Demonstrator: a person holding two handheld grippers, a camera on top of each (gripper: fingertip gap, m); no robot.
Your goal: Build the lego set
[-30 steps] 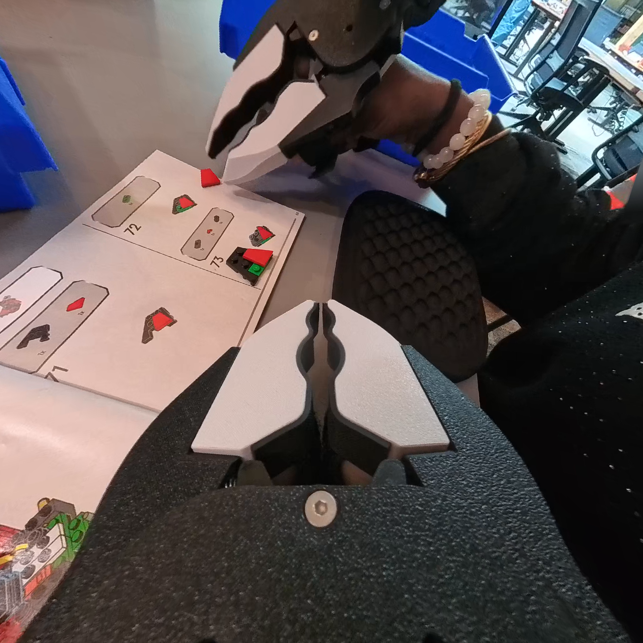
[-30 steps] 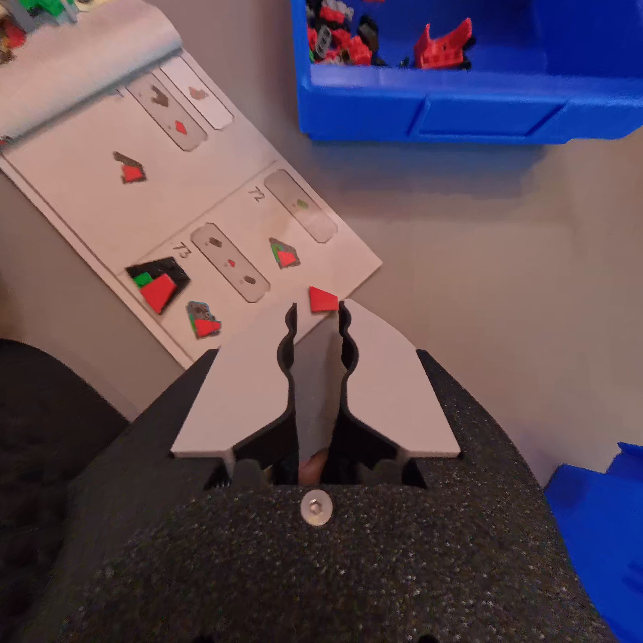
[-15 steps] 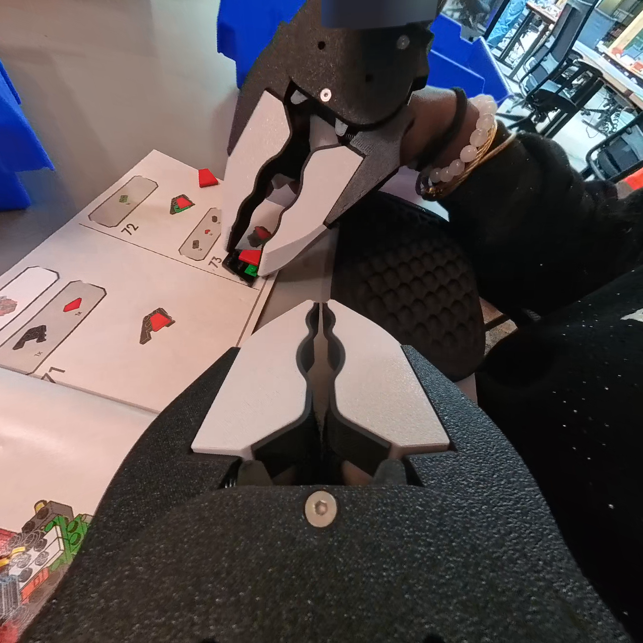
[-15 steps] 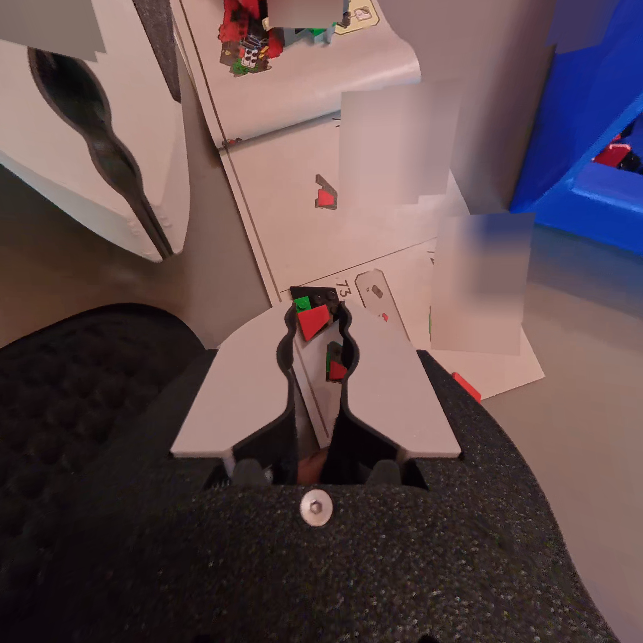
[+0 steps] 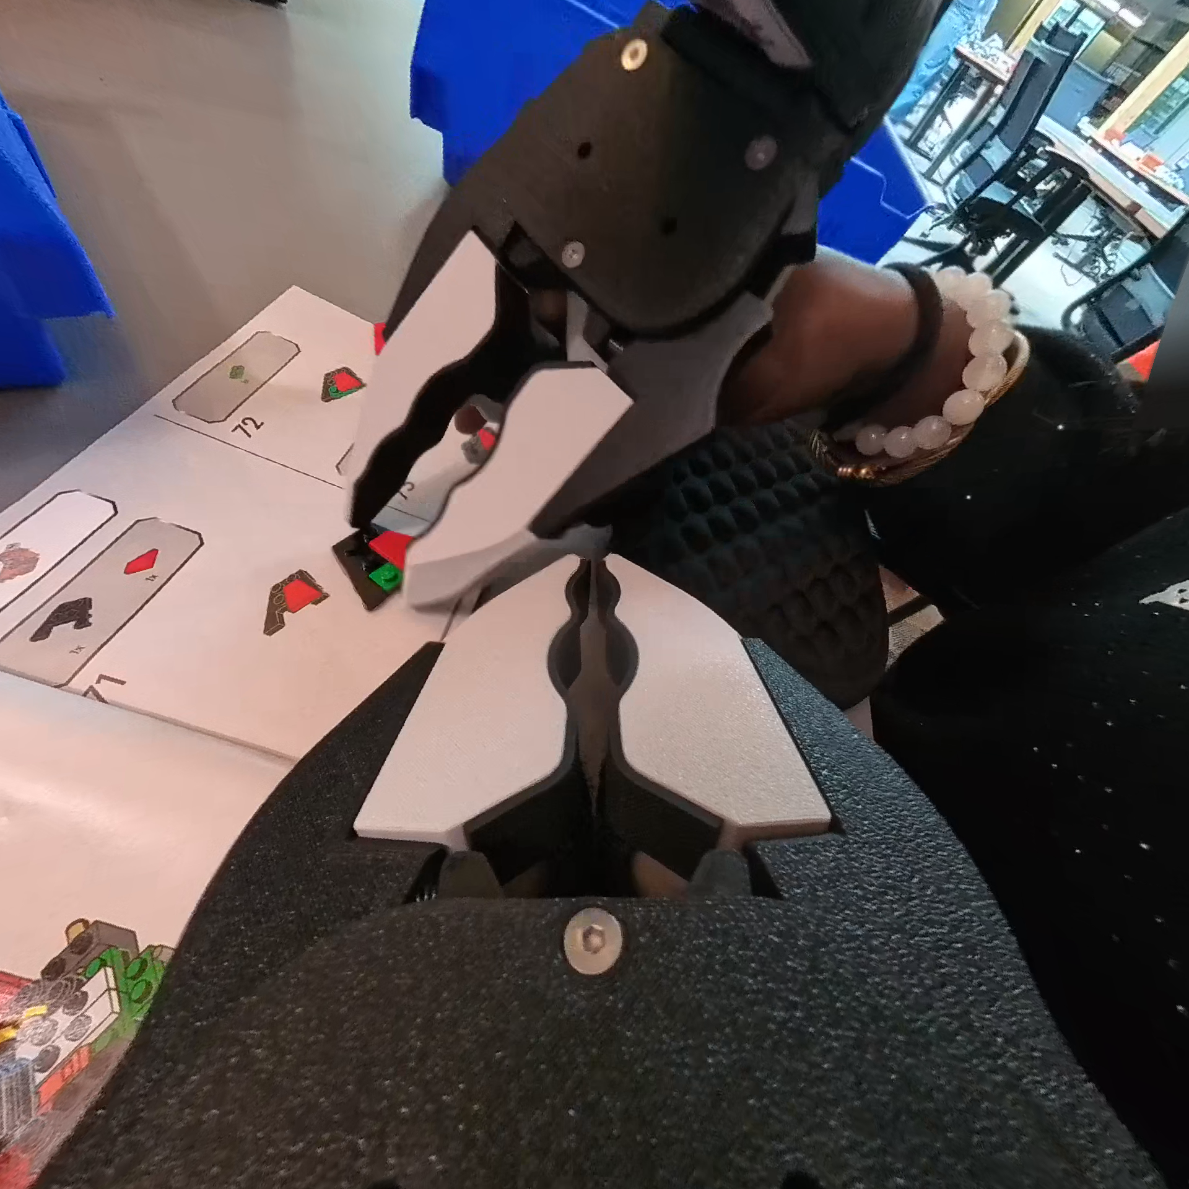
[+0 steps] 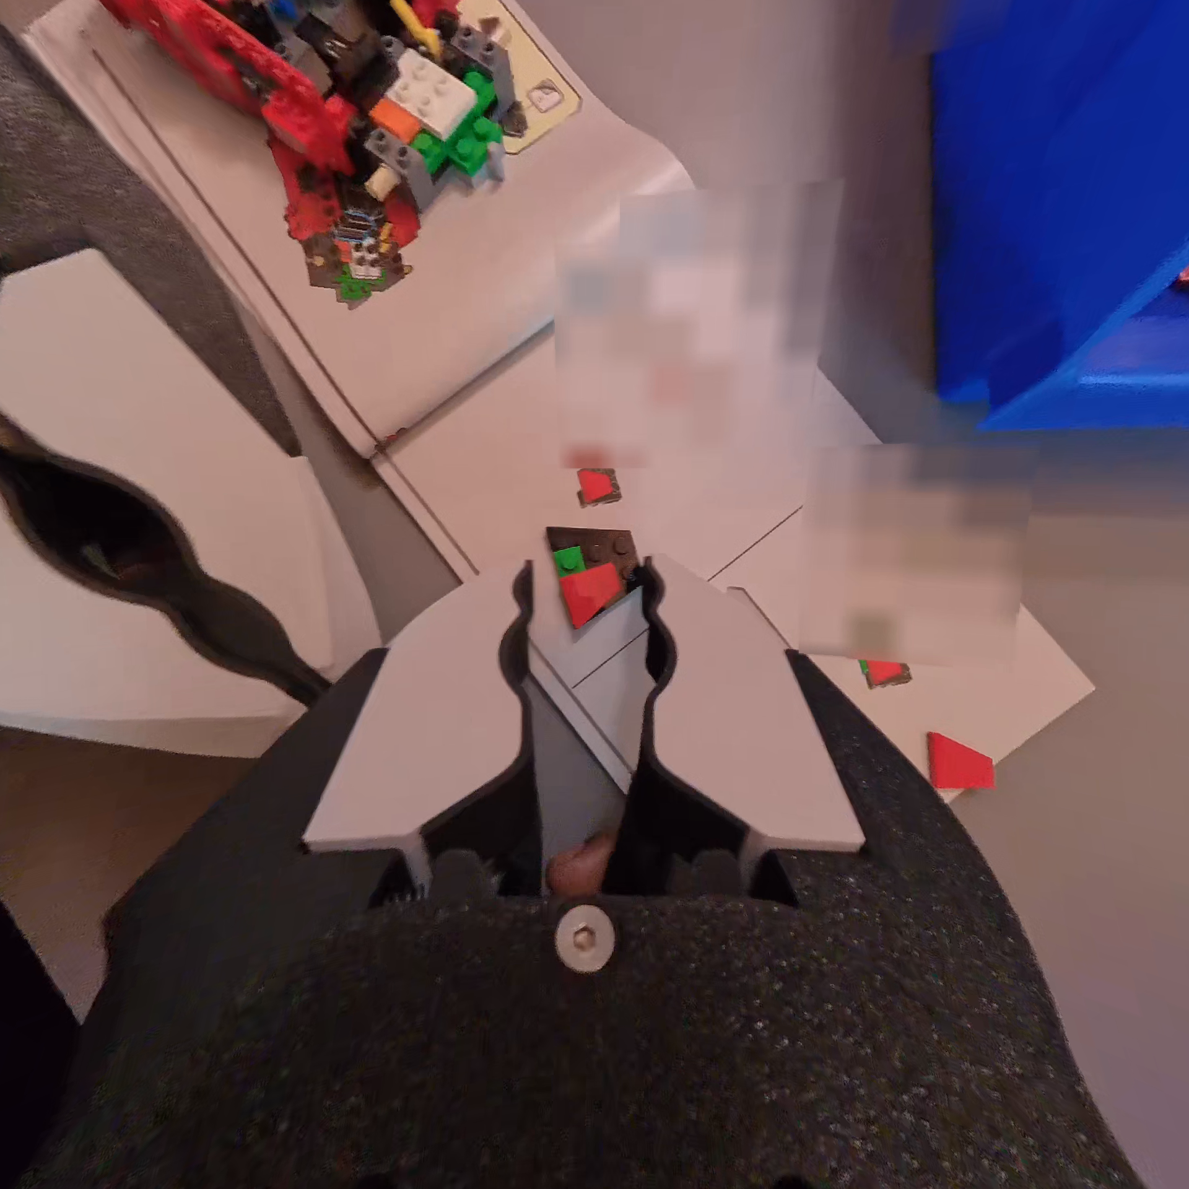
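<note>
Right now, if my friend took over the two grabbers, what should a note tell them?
Left gripper: jaws shut, empty, idle.
Right gripper: jaws open around the small black plate with green and red pieces, lying on the instruction booklet; not gripped yet.
Loose red wedge: at the page corner.
Big model: partly built, on the booklet's far page.
Left: grab the small plate, add the wedge.

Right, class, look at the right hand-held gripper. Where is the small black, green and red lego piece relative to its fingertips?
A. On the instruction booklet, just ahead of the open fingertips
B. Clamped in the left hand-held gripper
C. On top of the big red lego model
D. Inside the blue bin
A: the small lego piece lies on the instruction booklet, just ahead of the open tips of the right hand-held gripper.
</note>
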